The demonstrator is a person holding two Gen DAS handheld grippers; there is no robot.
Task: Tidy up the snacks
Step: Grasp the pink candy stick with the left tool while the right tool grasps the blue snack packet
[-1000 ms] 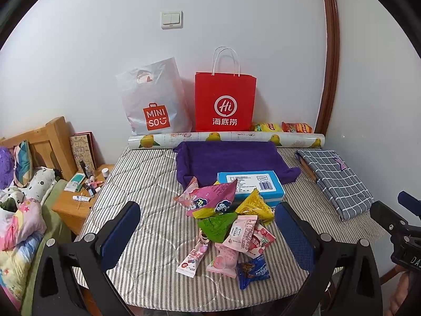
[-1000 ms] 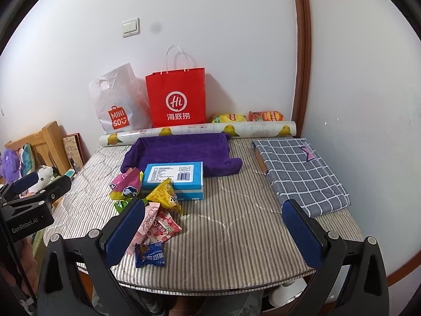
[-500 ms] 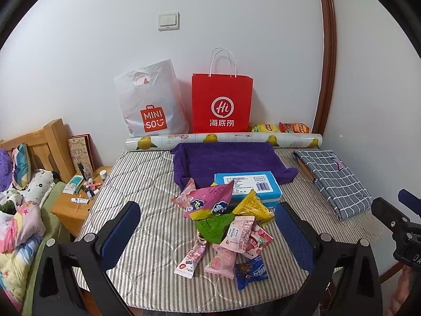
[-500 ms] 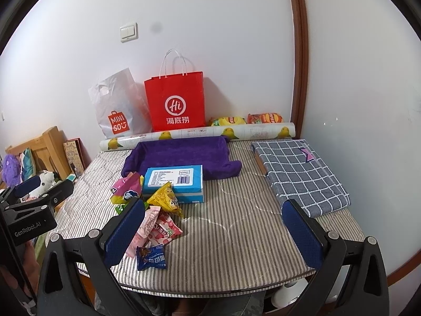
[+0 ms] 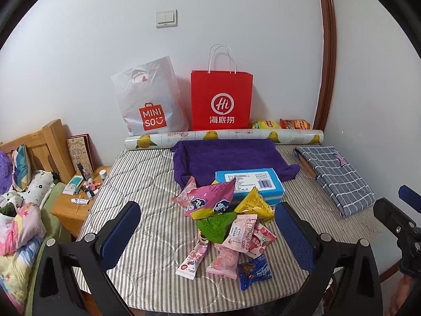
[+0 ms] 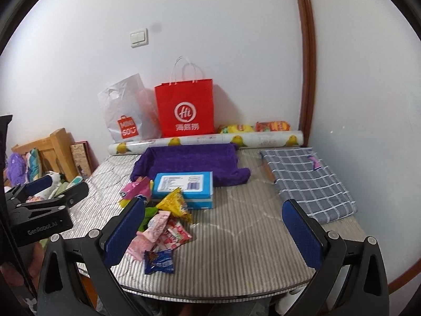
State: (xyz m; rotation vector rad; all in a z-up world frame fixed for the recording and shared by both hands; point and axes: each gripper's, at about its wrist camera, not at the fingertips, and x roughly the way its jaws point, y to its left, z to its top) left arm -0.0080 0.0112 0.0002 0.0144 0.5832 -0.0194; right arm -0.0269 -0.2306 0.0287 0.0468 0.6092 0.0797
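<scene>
A heap of snack packets (image 5: 226, 223) lies near the front of the striped table (image 5: 147, 200): pink, yellow, green and a blue one (image 5: 254, 271). The same snack packets (image 6: 163, 226) lie left of centre in the right wrist view. Behind them a blue box (image 5: 250, 184) rests partly on a purple cloth (image 5: 226, 158). My left gripper (image 5: 208, 231) hangs open in front of the heap, holding nothing. My right gripper (image 6: 213, 229) is open too, over bare table to the right of the packets.
A white plastic bag (image 5: 148, 105) and a red paper bag (image 5: 221, 100) lean on the back wall behind a patterned roll (image 5: 223, 137). Folded checked fabric (image 6: 307, 181) lies at the right. A wooden bedside stand (image 5: 76, 200) and bedding sit left.
Both grippers have drawn back and risen slightly, so the table looks a little farther off. Nothing on the table has moved and both grippers stay open.
</scene>
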